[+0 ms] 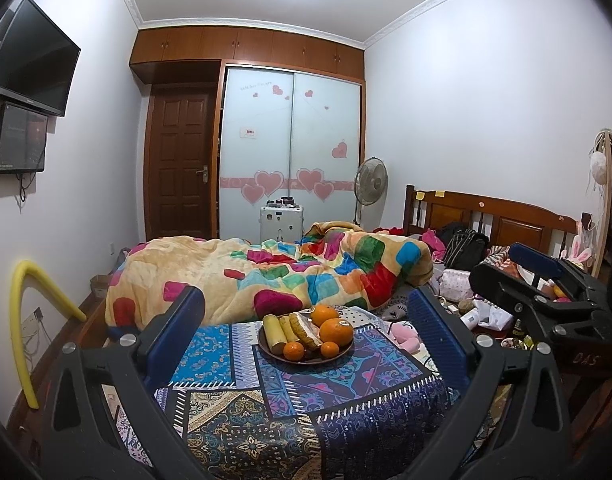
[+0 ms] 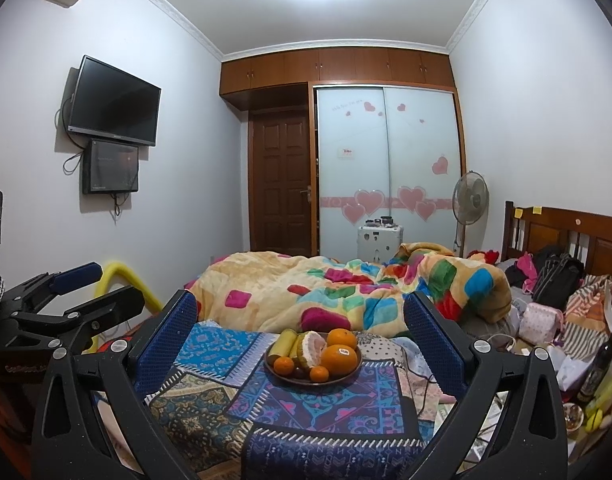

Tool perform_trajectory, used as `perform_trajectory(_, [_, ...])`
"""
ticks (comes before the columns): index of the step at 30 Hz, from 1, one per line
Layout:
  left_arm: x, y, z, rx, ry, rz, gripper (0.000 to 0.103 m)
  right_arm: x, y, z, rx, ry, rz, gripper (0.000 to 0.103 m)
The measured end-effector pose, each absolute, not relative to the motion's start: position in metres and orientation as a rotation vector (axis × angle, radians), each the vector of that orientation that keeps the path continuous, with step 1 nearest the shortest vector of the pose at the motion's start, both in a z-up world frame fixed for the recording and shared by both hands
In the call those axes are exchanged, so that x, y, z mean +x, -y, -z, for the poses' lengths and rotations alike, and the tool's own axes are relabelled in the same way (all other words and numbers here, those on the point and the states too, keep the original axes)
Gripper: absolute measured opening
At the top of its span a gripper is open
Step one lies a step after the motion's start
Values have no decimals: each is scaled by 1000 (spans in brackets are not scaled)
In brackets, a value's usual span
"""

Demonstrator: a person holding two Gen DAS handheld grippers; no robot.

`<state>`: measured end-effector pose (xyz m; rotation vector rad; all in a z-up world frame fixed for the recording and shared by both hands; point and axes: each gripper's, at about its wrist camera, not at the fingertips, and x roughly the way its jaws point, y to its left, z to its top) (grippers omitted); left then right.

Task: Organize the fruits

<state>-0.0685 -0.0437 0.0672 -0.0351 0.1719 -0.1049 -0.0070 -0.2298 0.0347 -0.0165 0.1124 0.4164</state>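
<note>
A dark round plate (image 1: 275, 355) (image 2: 356, 369) of fruit sits on a patterned blue cloth. It holds two large oranges (image 1: 336, 331) (image 2: 338, 357), small tangerines (image 1: 293, 351) (image 2: 284, 365), yellow sugarcane pieces (image 1: 275, 333) (image 2: 282, 343) and a peeled pomelo piece (image 1: 305, 330) (image 2: 311, 345). My left gripper (image 1: 306, 312) is open and empty, held back from the plate, which shows between its blue pads. My right gripper (image 2: 300, 312) is open and empty too, at a similar distance. Each gripper shows at the edge of the other's view.
The patterned cloth (image 1: 306, 408) covers a surface at the bed's foot. A colourful quilt (image 1: 266, 276) lies behind the plate. Clutter, bags and a dark bottle (image 2: 600, 360) sit to the right. A yellow foam tube (image 1: 20, 320) is at the left.
</note>
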Motion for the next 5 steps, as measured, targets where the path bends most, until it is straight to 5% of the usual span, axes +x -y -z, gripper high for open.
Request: perform_trajectory(5, [-70, 44, -67, -36, -176, 110, 103, -6, 230, -33, -15, -118, -412, 103])
